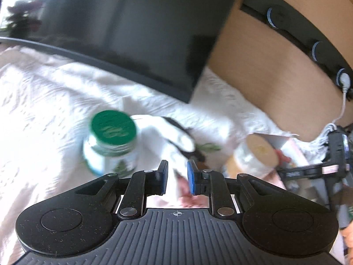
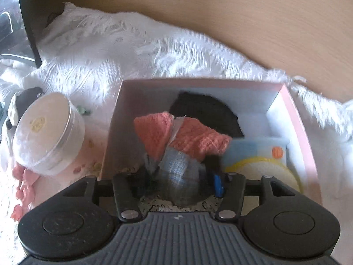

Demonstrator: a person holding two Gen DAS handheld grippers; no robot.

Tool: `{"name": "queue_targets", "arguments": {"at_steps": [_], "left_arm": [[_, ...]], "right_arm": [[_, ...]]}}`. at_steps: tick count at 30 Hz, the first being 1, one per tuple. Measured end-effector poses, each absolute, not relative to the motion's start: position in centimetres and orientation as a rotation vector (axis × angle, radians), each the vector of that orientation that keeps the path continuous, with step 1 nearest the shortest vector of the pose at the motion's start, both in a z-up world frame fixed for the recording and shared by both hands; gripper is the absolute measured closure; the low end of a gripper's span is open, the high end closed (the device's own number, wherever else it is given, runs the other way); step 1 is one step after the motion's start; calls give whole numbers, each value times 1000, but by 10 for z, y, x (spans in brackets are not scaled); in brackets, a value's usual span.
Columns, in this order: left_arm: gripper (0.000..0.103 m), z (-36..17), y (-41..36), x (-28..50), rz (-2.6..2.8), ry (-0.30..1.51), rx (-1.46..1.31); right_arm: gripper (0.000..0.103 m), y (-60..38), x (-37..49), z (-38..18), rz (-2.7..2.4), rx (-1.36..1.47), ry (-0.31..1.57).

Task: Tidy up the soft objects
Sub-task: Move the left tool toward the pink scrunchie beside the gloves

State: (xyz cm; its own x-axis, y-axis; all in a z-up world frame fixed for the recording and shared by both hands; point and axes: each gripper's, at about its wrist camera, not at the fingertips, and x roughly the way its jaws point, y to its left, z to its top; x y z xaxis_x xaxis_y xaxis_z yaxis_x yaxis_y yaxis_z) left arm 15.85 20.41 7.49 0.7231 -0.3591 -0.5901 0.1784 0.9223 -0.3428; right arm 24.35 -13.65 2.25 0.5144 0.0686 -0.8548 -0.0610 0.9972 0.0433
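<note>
My right gripper [image 2: 179, 181] points down into a pink box [image 2: 297, 121]. A bundle of blue-grey plaid cloth [image 2: 178, 165] and coral knit cloth [image 2: 194, 137] lies between its spread fingers, and the blue pad on the right stands a little clear of it. A black cloth [image 2: 203, 108] lies further back in the box. My left gripper [image 1: 177, 174] hovers over the white tablecloth with a narrow gap between its pads and nothing gripped. Just beyond it lies a white soft item with a black strap [image 1: 172, 132].
A green-lidded jar [image 1: 112, 128] stands left of the left gripper. A round silver-lidded tub [image 2: 44, 128] sits left of the box. A blue packet with a yellow-rimmed disc [image 2: 260, 154] fills the box's right side. A black monitor [image 1: 132, 33] stands behind, with a black power strip [image 1: 286, 26] on the wooden panel.
</note>
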Motion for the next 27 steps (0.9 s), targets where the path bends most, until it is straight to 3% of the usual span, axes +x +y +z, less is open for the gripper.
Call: {"name": "queue_targets", "arguments": {"at_steps": [6,7,8,10,18,27], "left_arm": [[83,62,217,155,-296,711,-270],[83,61,218,154,-296,713,-268],[83,61,218,154,-297,713,-268],[83,59,218,153,-299,708,-268],[83,52,233,151,-259,698,-340],[83,29,223,162,-306,761,-411]], "right_arm": [[42,-133,218,34,73,-15,1029],[32,-130,213,40,71,-24,1018],[15,-128,208,45,54,-38,1004],[8,-124,195,58,20,-76,934],[8,-114,166,103,-19,-113,782],[7,-67,145,102,191,35,782]]}}
